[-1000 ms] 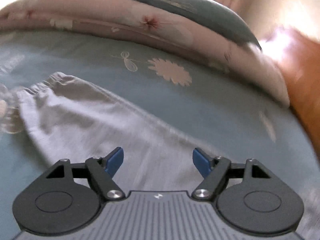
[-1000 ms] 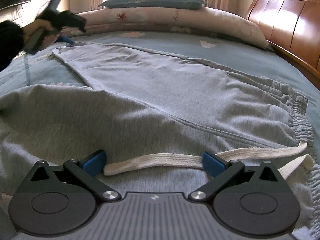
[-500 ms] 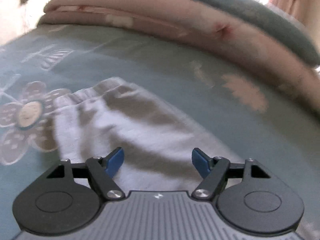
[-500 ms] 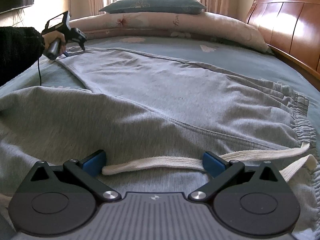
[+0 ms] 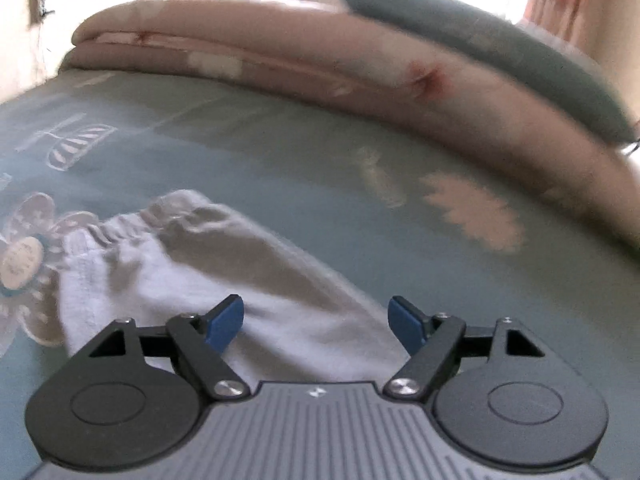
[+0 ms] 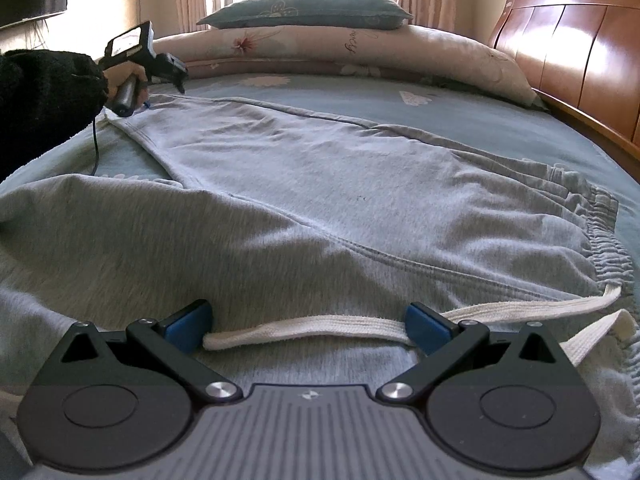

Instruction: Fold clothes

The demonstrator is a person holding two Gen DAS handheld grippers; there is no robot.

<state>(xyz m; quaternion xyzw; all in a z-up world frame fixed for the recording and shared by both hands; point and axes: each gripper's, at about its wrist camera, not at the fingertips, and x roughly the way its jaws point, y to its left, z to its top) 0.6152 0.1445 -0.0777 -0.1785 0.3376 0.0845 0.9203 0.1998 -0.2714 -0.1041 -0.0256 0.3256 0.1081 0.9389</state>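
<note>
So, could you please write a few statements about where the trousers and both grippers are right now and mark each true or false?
1. The grey trousers lie spread on the bed. True.
2. The right gripper is shut on the drawstring. False: its jaws stand wide apart, with the drawstring lying between them.
3. The left gripper is over the trouser cuff. True.
4. The pillow lies under the quilt. False: it rests on top.
</note>
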